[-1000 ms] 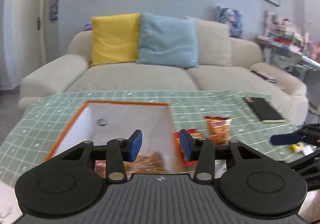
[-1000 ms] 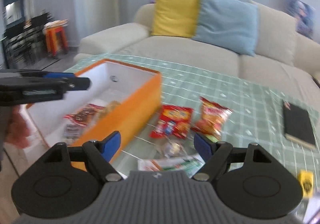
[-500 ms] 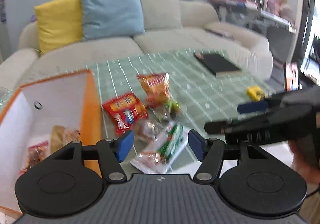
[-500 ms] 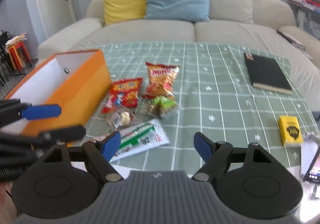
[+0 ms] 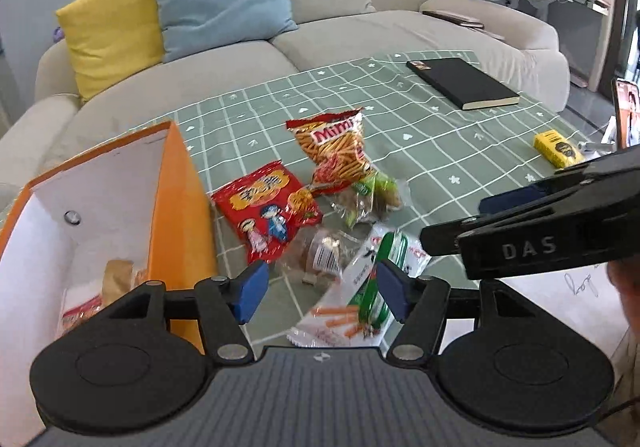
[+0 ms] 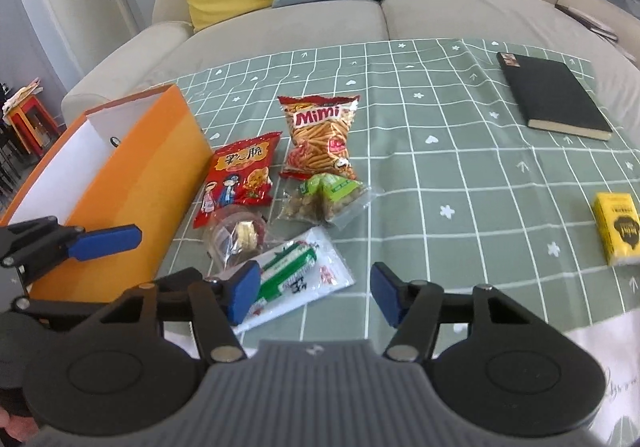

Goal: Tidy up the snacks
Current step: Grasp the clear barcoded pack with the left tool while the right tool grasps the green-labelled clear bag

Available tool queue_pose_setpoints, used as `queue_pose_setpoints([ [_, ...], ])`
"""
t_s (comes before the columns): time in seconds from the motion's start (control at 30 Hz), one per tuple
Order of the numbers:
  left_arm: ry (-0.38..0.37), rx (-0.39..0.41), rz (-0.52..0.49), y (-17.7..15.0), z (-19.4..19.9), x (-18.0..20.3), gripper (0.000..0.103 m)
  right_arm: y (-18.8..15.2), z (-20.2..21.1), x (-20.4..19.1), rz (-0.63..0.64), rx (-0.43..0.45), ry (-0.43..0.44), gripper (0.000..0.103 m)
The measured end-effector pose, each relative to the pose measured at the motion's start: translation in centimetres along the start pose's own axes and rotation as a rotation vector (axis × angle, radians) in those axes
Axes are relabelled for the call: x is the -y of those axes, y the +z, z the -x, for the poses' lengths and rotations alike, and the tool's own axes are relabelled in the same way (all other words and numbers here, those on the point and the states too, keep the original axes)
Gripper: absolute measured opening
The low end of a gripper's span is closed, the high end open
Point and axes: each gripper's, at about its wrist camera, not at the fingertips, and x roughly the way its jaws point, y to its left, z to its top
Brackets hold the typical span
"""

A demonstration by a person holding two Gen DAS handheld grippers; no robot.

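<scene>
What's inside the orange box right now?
The orange box holds a few snack packets at its near end: a red-printed one and a brownish one. The left tool's body hides the nearest part of its floor.

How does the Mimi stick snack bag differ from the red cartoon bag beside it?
The Mimi bag shows orange sticks under a red top; the red cartoon bag is red with cartoon figures. The Mimi bag lies farther from the orange box; the red cartoon bag lies beside it. Both lie flat on the green tablecloth, unboxed.

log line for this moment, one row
left gripper: open, empty | right gripper: closing, empty | white-green packet: nearest, on table | orange box: holds snacks
</scene>
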Motion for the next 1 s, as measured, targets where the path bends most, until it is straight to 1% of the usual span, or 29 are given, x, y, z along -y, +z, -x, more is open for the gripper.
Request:
queue_pose_setpoints([
  [0.07,-0.025,-0.021,-0.015,0.7,-0.8,-0.3,0.073,0.8,-0.5,0.1,0.012,0.001,-0.004,0.06],
  [0.17,-0.036,-0.045,-0.019,1.5,-2.1,-0.4,0.073,2.3,-1.5,0.2,0.047,0.006,0.002,0.06],
  [0.27,-0.031,-0.08,-0.004,2.3,-3.3,-0.6,0.073,3.4,-2.8,-0.2,0.147,0.009,-0.002,0.059],
  [0.33,-0.03,-0.107,0.004,2.5,-4.2,-0.7,0.073,3.8,-3.8,-0.4,0.221,0.013,-0.022,0.058],
  [0.4,-0.029,-0.133,0.011,2.7,-5.1,-0.7,0.073,4.2,-4.9,-0.2,0.262,0.001,-0.014,0.058],
  [0.47,-0.028,-0.155,0.017,2.7,-5.7,-0.7,0.073,4.5,-5.8,-0.1,0.302,-0.009,-0.011,0.058],
  [0.57,-0.026,-0.176,0.0,2.6,-6.3,-0.5,0.073,4.4,-6.9,-0.1,0.368,-0.022,-0.011,0.058],
  [0.7,-0.023,-0.2,-0.009,2.4,-7.1,-0.4,0.073,4.0,-7.5,-0.6,0.447,-0.012,-0.014,0.06],
  [0.83,-0.011,-0.223,-0.009,2.3,-7.6,-0.4,0.072,3.9,-7.7,-1.0,0.483,0.009,-0.001,0.06],
  [0.9,-0.011,-0.236,-0.002,2.2,-7.8,-0.5,0.069,4.0,-7.9,-1.0,0.478,0.006,0.014,0.059],
  [0.93,-0.013,-0.242,0.0,2.2,-8.0,-0.5,0.065,4.0,-8.0,-1.0,0.471,0.001,0.022,0.059],
  [1.0,-0.014,-0.254,0.005,2.1,-8.2,-0.5,0.06,4.1,-8.3,-0.9,0.452,-0.014,0.042,0.052],
])
